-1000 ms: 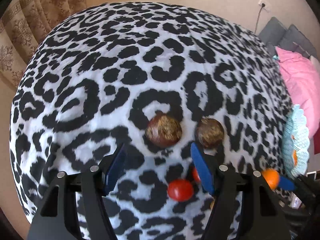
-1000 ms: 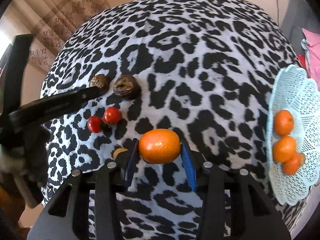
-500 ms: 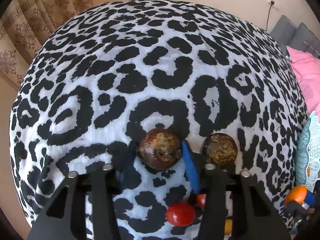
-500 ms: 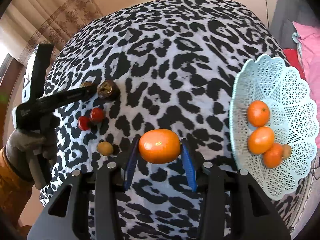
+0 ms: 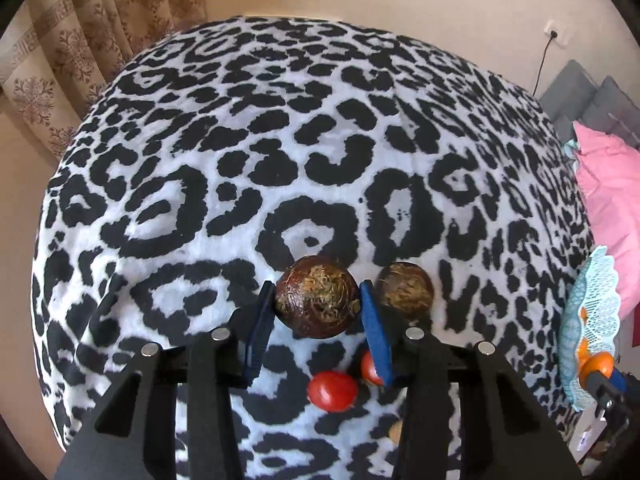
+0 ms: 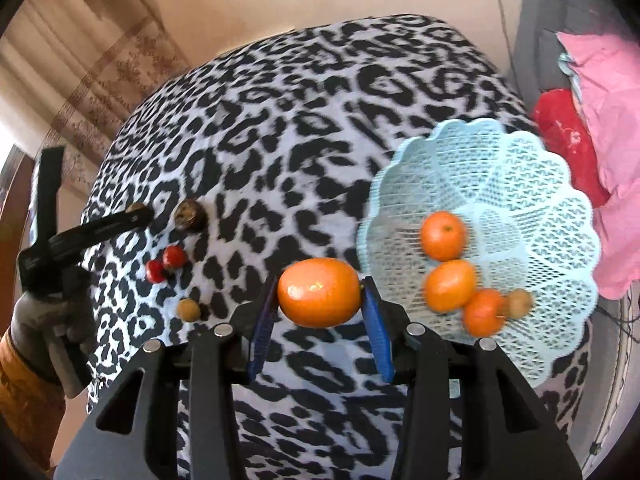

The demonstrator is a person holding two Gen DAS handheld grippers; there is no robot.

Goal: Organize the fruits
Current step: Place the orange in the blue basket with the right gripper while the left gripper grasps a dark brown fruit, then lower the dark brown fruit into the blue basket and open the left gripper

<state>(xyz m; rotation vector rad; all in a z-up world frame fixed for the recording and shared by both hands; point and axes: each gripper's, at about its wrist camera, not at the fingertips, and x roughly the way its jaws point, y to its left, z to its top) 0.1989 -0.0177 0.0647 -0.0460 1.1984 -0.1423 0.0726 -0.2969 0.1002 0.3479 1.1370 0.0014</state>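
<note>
My left gripper (image 5: 317,302) is shut on a dark brown round fruit (image 5: 316,296) above the leopard-print cloth (image 5: 248,184). A second brown fruit (image 5: 405,288) lies just right of it. Two red tomatoes (image 5: 332,391) lie below the pads. My right gripper (image 6: 319,294) is shut on an orange (image 6: 319,292) and holds it in the air left of the pale blue basket (image 6: 520,168). The basket holds three oranges (image 6: 450,284) and a small tan fruit (image 6: 519,302). The left gripper (image 6: 138,216) shows at the far left.
On the cloth lie the second brown fruit (image 6: 190,214), two tomatoes (image 6: 165,264) and a small tan fruit (image 6: 189,309). Pink bedding (image 6: 604,120) and a red item (image 6: 568,148) lie right of the table. Curtains (image 5: 92,40) hang behind.
My left gripper has closed on the brown fruit and lifted it slightly. My right gripper has carried the orange rightward toward the basket.
</note>
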